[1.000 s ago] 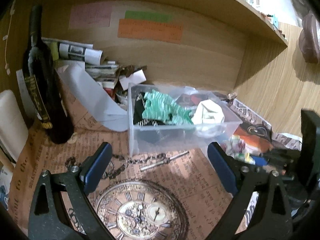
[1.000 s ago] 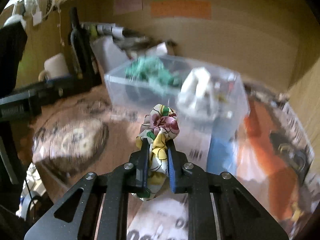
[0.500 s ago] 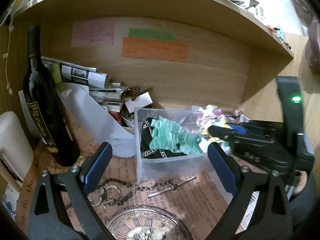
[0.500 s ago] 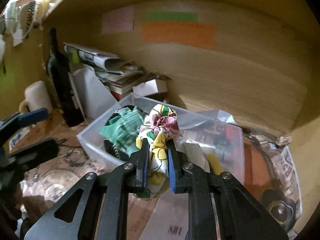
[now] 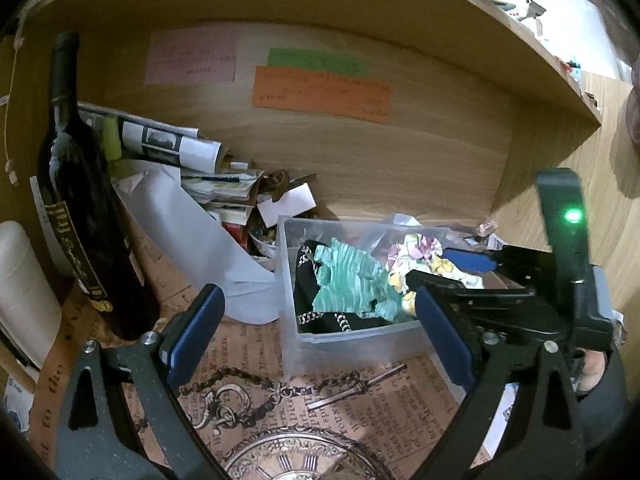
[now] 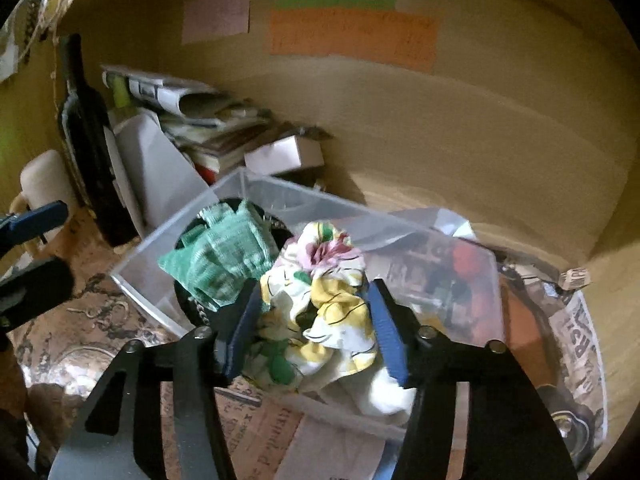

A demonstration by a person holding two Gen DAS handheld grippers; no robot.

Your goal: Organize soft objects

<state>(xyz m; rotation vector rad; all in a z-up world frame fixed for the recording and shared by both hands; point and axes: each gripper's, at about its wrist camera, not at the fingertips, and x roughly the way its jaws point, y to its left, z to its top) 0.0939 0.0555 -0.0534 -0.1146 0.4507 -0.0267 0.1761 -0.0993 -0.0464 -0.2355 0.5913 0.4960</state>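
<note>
Lying between the half-spread right gripper (image 6: 312,328) fingers, floral cloth (image 6: 324,300) over clear bin (image 6: 168,248).

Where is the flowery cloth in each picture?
Left wrist view: flowery cloth right of centre, over the clear box.
Right wrist view: flowery cloth at centre, between the right hand-held gripper's fingers.
Shared landmark: green cloth in the box.

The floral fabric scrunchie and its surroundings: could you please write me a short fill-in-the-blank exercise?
1. The floral fabric scrunchie sits between the open fingers of the ____ hand-held gripper.
2. It hangs over the clear plastic ____.
3. The crumpled cloth already inside is ____.

Missing: right; bin; green
</note>
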